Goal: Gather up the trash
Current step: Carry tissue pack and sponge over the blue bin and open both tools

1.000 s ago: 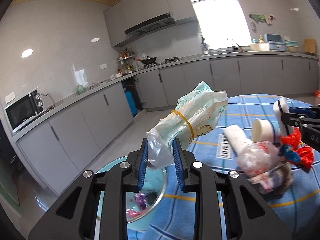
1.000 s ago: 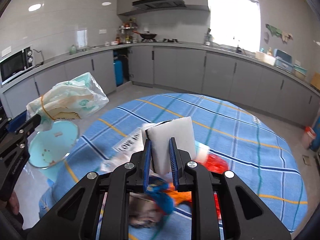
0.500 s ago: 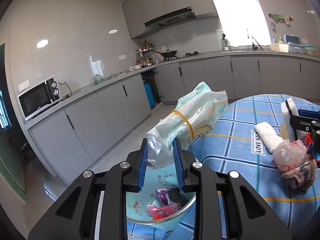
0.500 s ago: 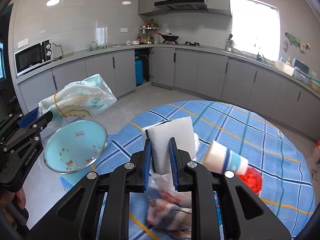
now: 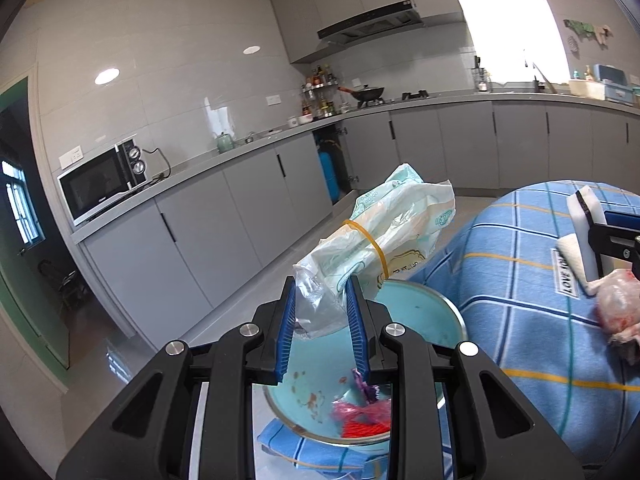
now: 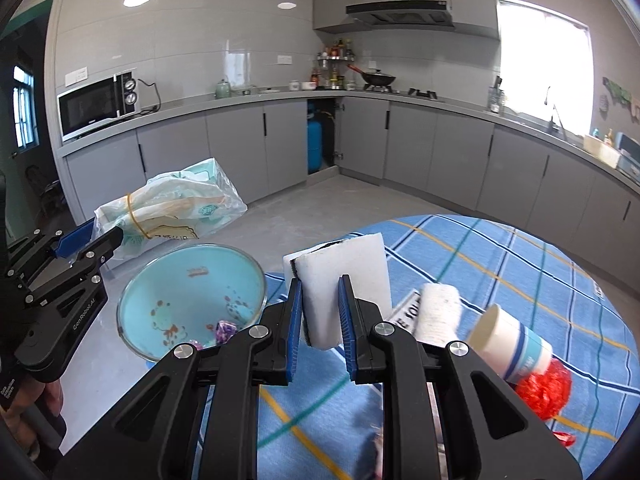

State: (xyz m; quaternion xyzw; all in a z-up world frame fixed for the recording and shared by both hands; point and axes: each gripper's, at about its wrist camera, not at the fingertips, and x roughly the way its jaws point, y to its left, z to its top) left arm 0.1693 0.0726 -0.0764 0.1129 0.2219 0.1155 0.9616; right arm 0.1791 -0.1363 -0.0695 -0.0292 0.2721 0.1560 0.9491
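While the left gripper (image 5: 320,316) clamps the clear tail of a crumpled plastic bag (image 5: 384,236), the bag juts up and away past the pads, cinched by a yellow rubber band (image 5: 370,246), white with teal print. Directly below it: teal bowl (image 6: 168,292) at the bench (image 6: 520,280) edge, holding pink, purple and red scraps. Right gripper (image 6: 320,328) is closed on a white foam block (image 6: 344,280), upright, dark line on one edge. Beyond on the blue plaid cloth: a white roll (image 6: 438,312) and a tipped paper cup (image 6: 512,344) on red mesh (image 6: 544,388).
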